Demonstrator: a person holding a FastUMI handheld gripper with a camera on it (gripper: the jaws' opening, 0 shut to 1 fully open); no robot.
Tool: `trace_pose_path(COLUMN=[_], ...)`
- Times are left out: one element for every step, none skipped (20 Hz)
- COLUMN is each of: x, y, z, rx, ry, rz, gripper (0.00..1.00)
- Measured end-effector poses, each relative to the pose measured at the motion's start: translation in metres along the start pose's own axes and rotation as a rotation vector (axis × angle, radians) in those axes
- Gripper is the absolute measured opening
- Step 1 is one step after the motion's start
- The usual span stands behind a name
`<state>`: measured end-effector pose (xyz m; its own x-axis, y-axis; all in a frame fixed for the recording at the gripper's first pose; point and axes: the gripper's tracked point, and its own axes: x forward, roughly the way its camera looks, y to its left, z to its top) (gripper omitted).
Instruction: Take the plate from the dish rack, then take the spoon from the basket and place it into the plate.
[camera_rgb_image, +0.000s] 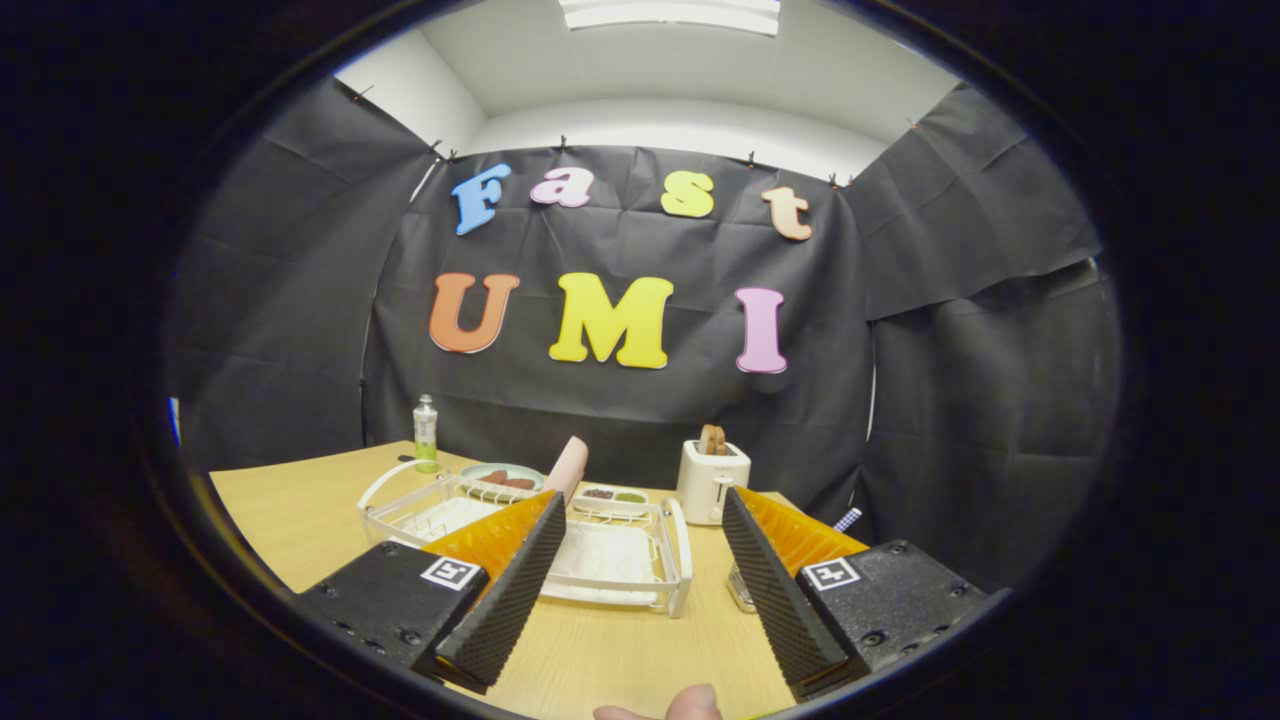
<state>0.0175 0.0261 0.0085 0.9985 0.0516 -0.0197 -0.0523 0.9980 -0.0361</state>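
1. Rides on the gripper (640, 585), looking forward along its two fingers (505, 590), jaws standing wide apart with nothing between.
2. Sits a little above the bench (300, 520), tilted slightly down across the wooden top.
3. Faces the booth's back wall of black cloth, with side walls and a ceiling light (670, 12) bent in by the fisheye.
4. Stands near the white dish rack (620, 560), just ahead of the fingers and partly hidden by them.
5. Takes in the toaster (712, 480) and a bottle (426, 432) farther back, near the wall.
6. Catches a fingertip (690, 703) close under the lens.
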Motion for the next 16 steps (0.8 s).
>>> trace_pose_path(x=[0.005,0.009,0.013,0.019,0.026,0.032,0.039,0.047,0.055,0.064,0.073,0.081,0.09,0.099,0.108,0.116], y=[-0.001,0.002,0.005,0.008,0.012,0.016,0.02,0.022,0.024,0.024,0.026,0.027,0.028,0.03,0.033,0.039], z=[0.001,0.004,0.008,0.013,0.02,0.026,0.035,0.045,0.056,0.066,0.078,0.088,0.099,0.108,0.114,0.118], rx=[-0.003,-0.005,-0.006,0.0,0.008,0.013,0.019,0.027,0.033,0.038,0.038,0.029,0.022,0.005,-0.018,-0.041], ry=[0.015,0.027,0.037,0.046,0.057,0.072,0.081,0.094,0.104,0.113,0.121,0.134,0.14,0.156,0.175,0.198], rz=[0.002,0.013,0.029,0.044,0.066,0.088,0.107,0.126,0.138,0.149,0.161,0.172,0.177,0.185,0.188,0.198], gripper=[1.0,1.0,1.0,1.0,1.0,1.0,1.0,1.0,1.0,1.0,1.0,1.0,1.0,1.0,1.0,1.0])
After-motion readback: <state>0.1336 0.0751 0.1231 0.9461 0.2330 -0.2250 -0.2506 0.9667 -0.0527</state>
